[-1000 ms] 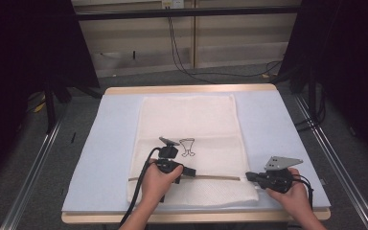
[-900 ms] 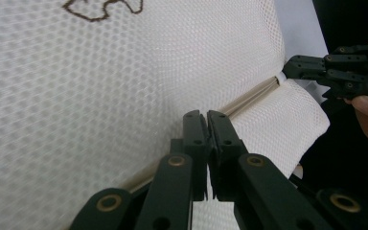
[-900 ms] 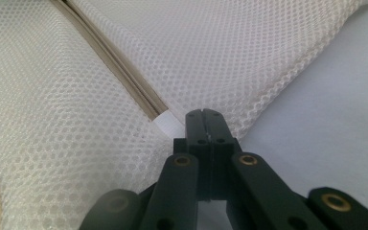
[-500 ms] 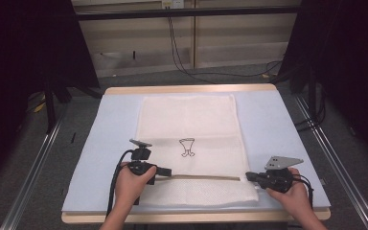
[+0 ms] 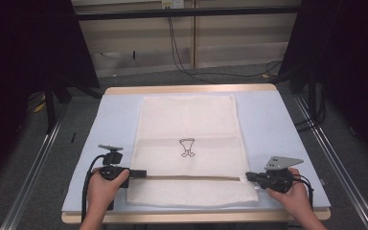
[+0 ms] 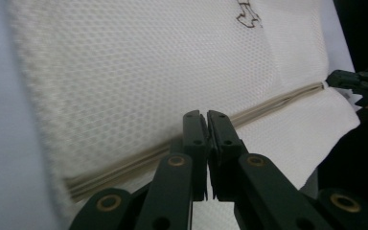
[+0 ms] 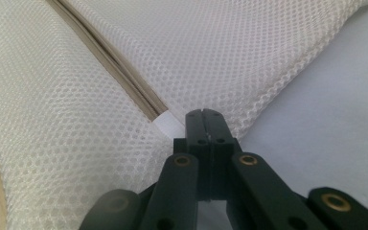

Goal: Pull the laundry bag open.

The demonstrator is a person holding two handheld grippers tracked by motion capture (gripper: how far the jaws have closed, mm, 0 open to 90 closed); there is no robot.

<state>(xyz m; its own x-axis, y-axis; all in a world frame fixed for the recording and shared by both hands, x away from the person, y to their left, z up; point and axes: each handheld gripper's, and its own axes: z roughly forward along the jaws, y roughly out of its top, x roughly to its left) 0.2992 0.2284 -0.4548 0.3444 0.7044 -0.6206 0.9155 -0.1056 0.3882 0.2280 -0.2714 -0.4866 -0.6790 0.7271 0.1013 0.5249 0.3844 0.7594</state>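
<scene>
A white mesh bag (image 5: 187,120) with a small dark drawing (image 5: 187,147) lies flat on the pale blue mat (image 5: 278,124). A tan zipper (image 5: 191,177) crosses its near part. My left gripper (image 5: 143,173) lies near the bag's left edge, pointing right along the zipper. Its jaws are shut at the zipper line (image 6: 278,101), tips (image 6: 206,115) pinching at the seam, with the pull hidden between them. My right gripper (image 5: 248,176) is at the zipper's right end. In the right gripper view it (image 7: 204,113) is shut against the white end tab (image 7: 167,125).
The wooden table edge (image 5: 191,89) borders the mat at the back. Metal rails (image 5: 38,158) run along both sides of the table, and black cables (image 5: 182,52) hang behind it. Bare mat lies to the left and right of the bag.
My left gripper has slid leftward along the zipper, from near the bag's middle to its left edge. The right gripper has stayed at the right end.
</scene>
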